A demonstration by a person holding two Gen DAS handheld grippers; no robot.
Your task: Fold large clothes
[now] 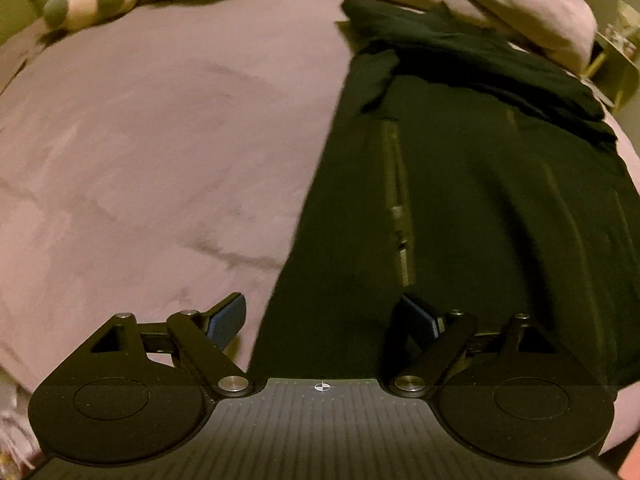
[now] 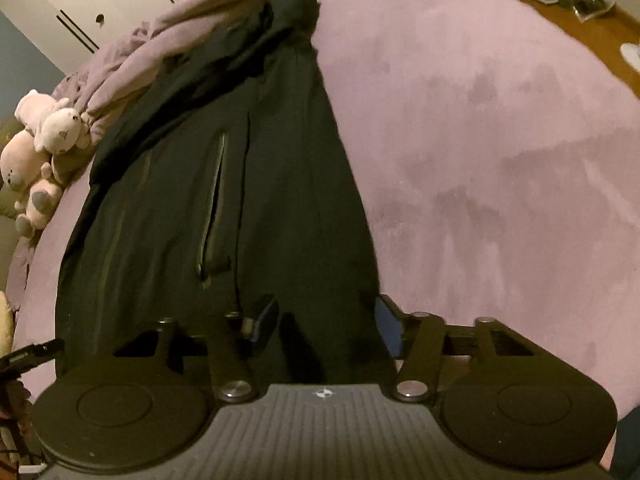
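A dark garment (image 1: pixel 460 200) is laid lengthwise on the bed (image 1: pixel 140 140). The left claw (image 1: pixel 320 320) is held apart above its near hem; the right claw (image 2: pixel 326 320) likewise, nothing clamped. Next, the hem corners must be pinched for folding.

The large dark garment (image 1: pixel 480 208) is a matt, smooth woven cloth with a dull metallic-looking zip (image 1: pixel 400 208), and it lies on the mauve bed cover (image 1: pixel 140 152), a soft, suede-like napped fabric that shows darker brushed streaks. The pink plush toys (image 2: pixel 36 160) look fuzzy with grey felt-like paw patches, and the strip of floor (image 2: pixel 592 36) beyond the bed looks like smooth, warm-toned wood. Both the left gripper (image 1: pixel 322 318) and the right gripper (image 2: pixel 326 320) are matt black plastic with shiny round metal pivots, finely ribbed bodies and blue textured finger pads (image 1: pixel 226 318).
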